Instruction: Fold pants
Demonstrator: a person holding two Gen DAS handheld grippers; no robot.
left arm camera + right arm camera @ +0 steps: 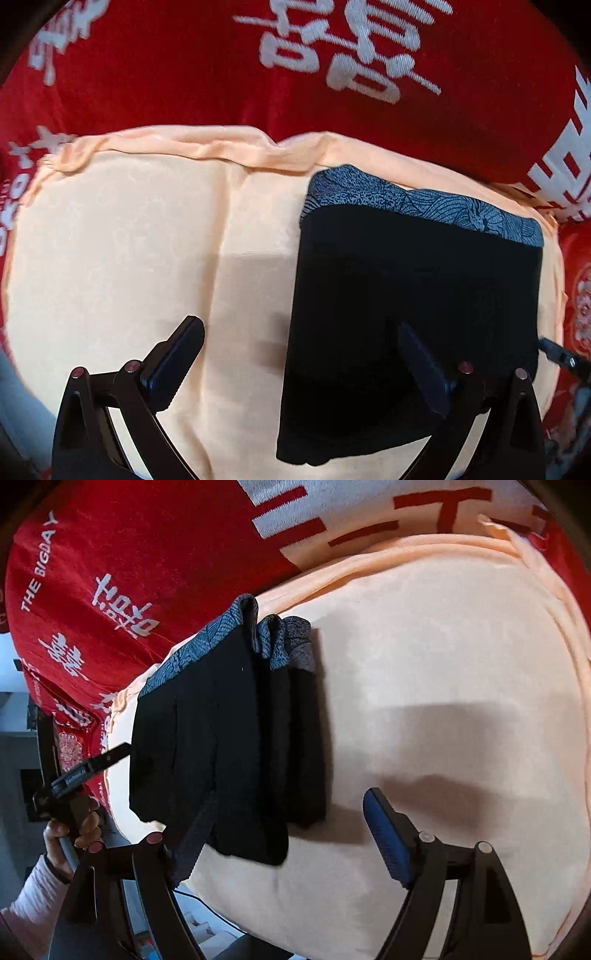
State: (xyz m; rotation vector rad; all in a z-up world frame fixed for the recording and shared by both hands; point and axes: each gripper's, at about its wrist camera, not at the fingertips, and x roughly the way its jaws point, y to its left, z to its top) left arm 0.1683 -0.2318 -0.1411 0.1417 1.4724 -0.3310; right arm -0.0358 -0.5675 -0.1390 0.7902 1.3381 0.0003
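Note:
The black pants [413,295] lie folded into a compact rectangle on a peach cloth [129,258], their grey patterned waistband [424,203] at the far edge. My left gripper [299,332] is open and empty above the cloth, its right finger over the pants' near left part. In the right wrist view the folded pants [221,738] show stacked layers with the waistband [273,638] on top. My right gripper [288,812] is open and empty just before the pants' near edge.
A red blanket with white characters [332,55] covers the surface beyond the peach cloth [461,664]. The other gripper [88,764] and the hand holding it [74,834] show at the left of the right wrist view. The bed edge drops off at lower left.

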